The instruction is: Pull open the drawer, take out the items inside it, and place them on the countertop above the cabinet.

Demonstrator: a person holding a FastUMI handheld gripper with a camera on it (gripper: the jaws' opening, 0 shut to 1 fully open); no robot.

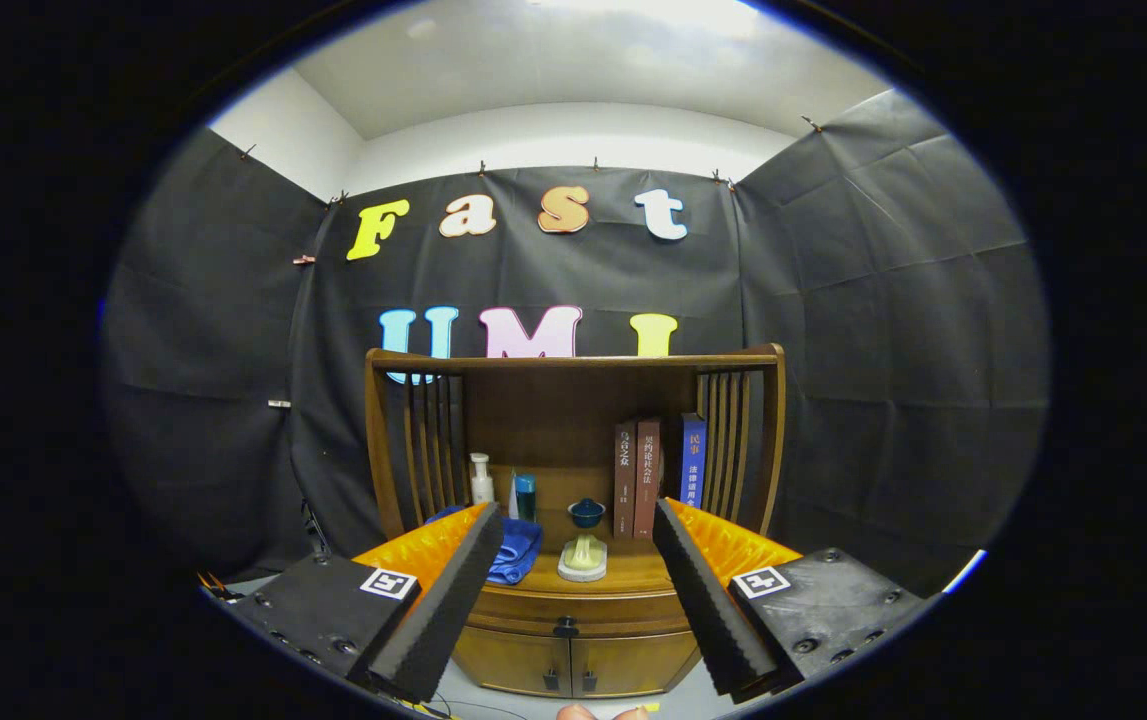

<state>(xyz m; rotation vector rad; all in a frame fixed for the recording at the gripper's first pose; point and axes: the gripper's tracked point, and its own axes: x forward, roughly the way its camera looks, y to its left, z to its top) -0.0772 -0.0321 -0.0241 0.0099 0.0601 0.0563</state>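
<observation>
Sitting shut in the front of the wooden cabinet (573, 610), the drawer (573, 612) shows a small dark knob (565, 628) at its middle, with two lower doors (573, 662) beneath it. It lies ahead of the gripper (576, 532), in the gap between the two fingers, and nothing touches it. The gripper's fingers are spread wide apart and hold nothing; the left finger (443, 600) and the right finger (713, 600) frame the cabinet from either side.

Above the drawer, the tabletop (623, 578) of the cabinet carries a small stand with a blue cup-shaped top (585, 545) near its front middle. A folded blue cloth (518, 550) lies to the left of the stand, partly behind the left finger. Further back on the left stand a white pump bottle (481, 480) and a teal bottle (525, 496), close together. On the right, three books (658, 475) stand upright, two brown and one blue, against the slatted side rail (738, 450). A matching slatted rail (423, 450) closes the left side, and a wooden back panel (553, 410) rises behind everything.
</observation>
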